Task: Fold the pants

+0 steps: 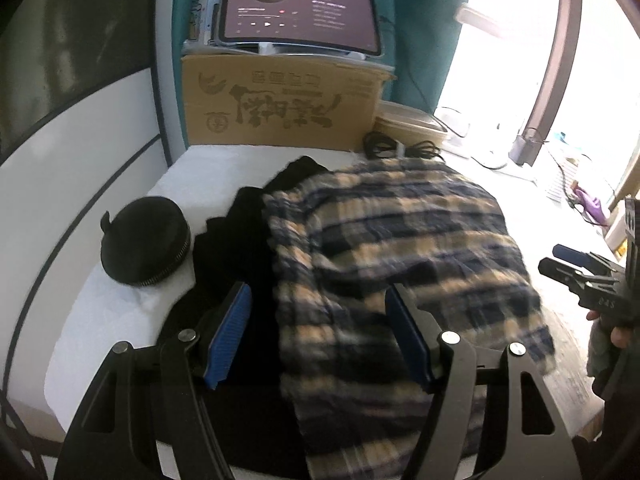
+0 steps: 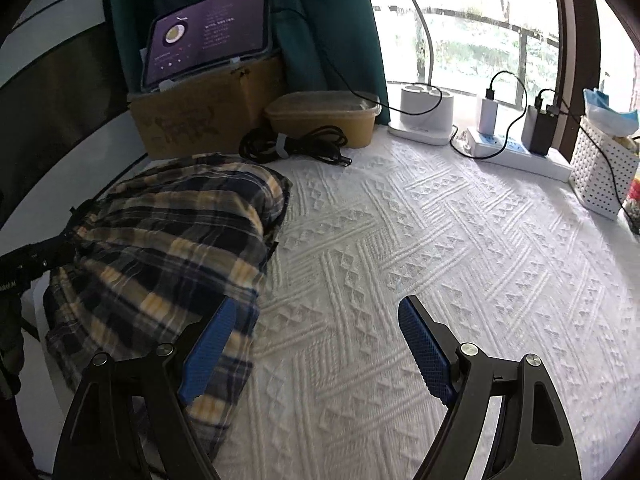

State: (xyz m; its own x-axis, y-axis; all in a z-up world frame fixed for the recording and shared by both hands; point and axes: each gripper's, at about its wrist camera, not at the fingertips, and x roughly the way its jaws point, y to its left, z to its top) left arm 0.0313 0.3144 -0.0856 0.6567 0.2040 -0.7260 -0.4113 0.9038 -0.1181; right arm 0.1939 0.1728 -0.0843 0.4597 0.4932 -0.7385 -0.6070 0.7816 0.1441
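Note:
The plaid pants (image 1: 400, 232) lie in a rumpled, folded heap on the white textured cover (image 2: 400, 248), partly over a black garment (image 1: 240, 232). My left gripper (image 1: 316, 292) hovers open above the near part of the heap, one blue pad over the black garment and one over the plaid, with nothing pinched. My right gripper (image 2: 316, 304) is open too. Its left finger is over the near right edge of the pants (image 2: 172, 232) and its right finger over bare cover. Each gripper shows at the edge of the other's view: the right gripper (image 1: 560, 260) and the left gripper (image 2: 40, 252).
A black round zip pouch (image 1: 146, 242) sits left of the clothes. Behind them stand a cardboard box (image 1: 280, 104) with a tablet (image 1: 300, 4) on it, a tan lidded container (image 2: 324, 116) and a coiled black cable (image 2: 296, 146). A power strip (image 2: 516, 152) and a white basket (image 2: 600, 168) are at the far right.

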